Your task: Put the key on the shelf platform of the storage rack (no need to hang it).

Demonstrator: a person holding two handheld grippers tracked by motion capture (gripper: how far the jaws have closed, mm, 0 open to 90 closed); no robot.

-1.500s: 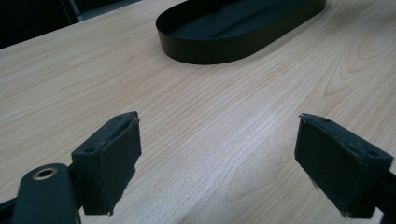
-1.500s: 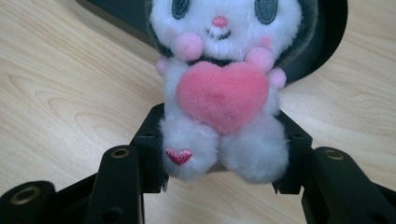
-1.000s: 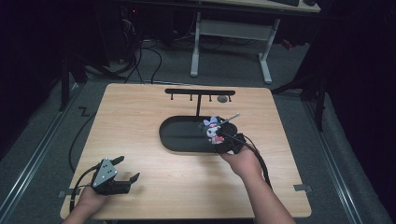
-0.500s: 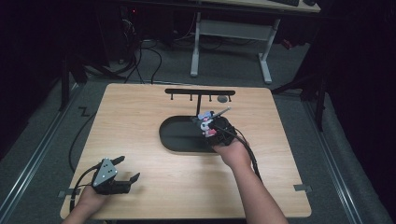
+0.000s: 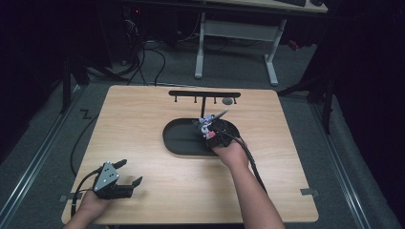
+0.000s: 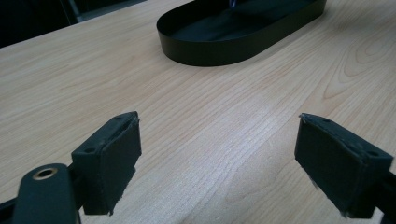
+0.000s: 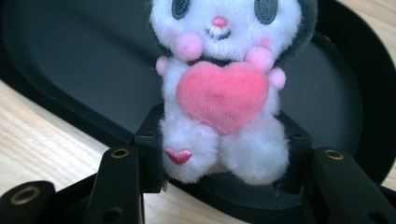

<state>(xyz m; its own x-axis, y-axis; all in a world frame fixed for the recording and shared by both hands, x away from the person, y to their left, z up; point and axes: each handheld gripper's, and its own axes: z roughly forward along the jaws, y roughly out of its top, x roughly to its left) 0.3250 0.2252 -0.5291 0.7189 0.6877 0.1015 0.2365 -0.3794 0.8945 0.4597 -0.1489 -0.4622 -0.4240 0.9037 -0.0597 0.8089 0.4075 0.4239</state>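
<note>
High cam looks down on whole table [image 5: 143, 119]; both gripper cams sit low, sharing black tray [image 6: 219, 46]

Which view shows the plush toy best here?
The right gripper view: the plush toy sits close up, face and pink heart clear, clamped in the right gripper. The high view shows it tiny above the tray.

bare wood [image 5: 157, 119] left of tray [image 5: 176, 140], rack [image 5: 204, 95] behind

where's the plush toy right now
The plush toy is clamped at its legs between the right gripper's jaws, above the right end of the black oval tray, just in front of the black hook rack in the high view.
</note>
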